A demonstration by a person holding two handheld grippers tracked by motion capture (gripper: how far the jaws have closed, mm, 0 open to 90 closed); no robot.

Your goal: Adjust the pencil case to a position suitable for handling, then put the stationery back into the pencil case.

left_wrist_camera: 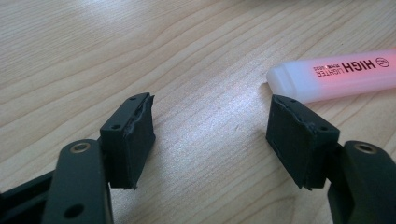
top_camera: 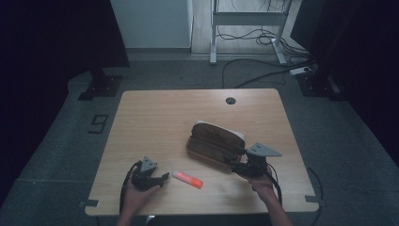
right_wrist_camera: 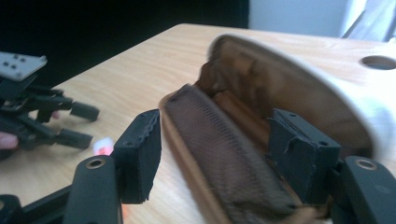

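Likely step: picking up the highlighter [top_camera: 187,179] and dropping it into the open brown pencil case [top_camera: 214,143].

Left claw [top_camera: 163,178] low on the worktop [top_camera: 155,122] near its front edge, jaws apart and empty, pointing at the pen's white cap end just beside the right jaw. Best slid forward so both jaws straddle the barrel, then closed squarely across it; a nip on the cap tip alone would probably let it roll or swivel.

Right claw [top_camera: 234,162] at the case's near end, right of centre, jaws apart on either side of the mesh-lined lower half, nothing clamped yet. Worth pinning that rim to keep the mouth wide.

Both hands entering from the front edge, wrists low.
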